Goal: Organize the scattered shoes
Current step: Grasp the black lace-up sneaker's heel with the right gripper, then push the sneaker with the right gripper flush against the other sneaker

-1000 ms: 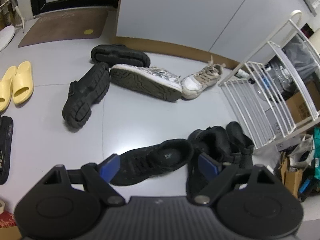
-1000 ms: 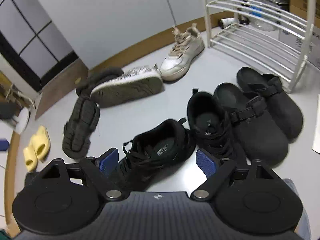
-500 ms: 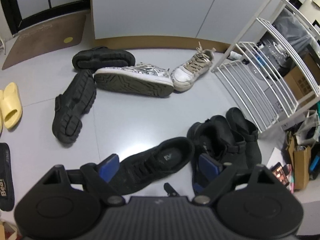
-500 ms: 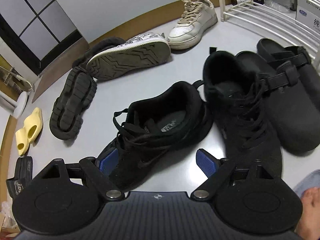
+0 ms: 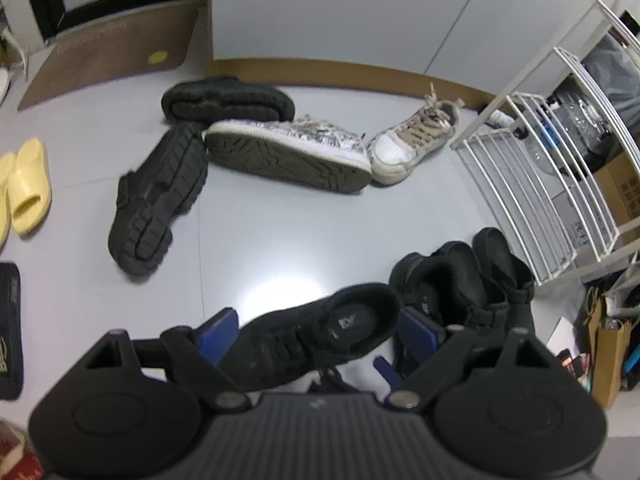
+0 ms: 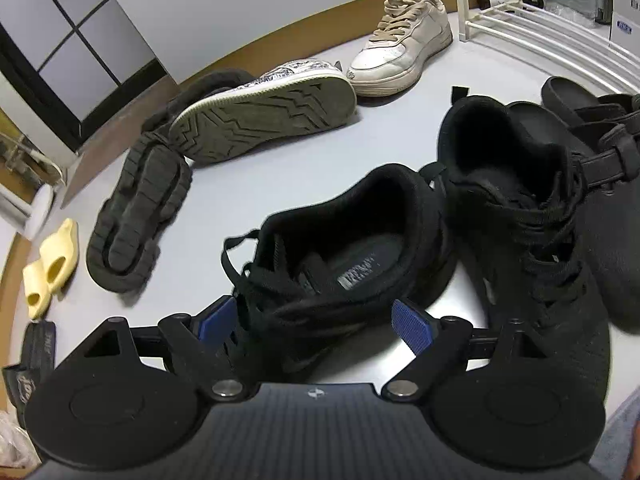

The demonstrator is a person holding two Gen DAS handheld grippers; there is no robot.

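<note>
The black laced sneaker [image 6: 340,256] lies on the grey floor [image 5: 260,240] at a slant, its heel touching that of its upright mate [image 6: 520,216], which stands just right of it beside two black clogs [image 6: 600,128] near the white wire rack [image 5: 540,184]. Over the last second the right gripper [image 6: 316,316] has dropped from well above the floor to close on this sneaker, so the shoe now fills the view; its jaws stand wide, one blue pad on each side of the laced forepart, not yet pressing it. The left gripper [image 5: 320,328], also wide open and holding nothing, has stayed higher and only drifted a little. That closing-in suggests the slanted sneaker is about to be gripped and set straight beside its mate. Farther off the rest remain scattered: a patterned sneaker [image 5: 292,152] on its side with the sole showing, a white sneaker [image 5: 408,144] at its toe, two chunky black sandals [image 5: 160,192] overturned to the left, and yellow slides [image 5: 28,184] at the far left edge.
</note>
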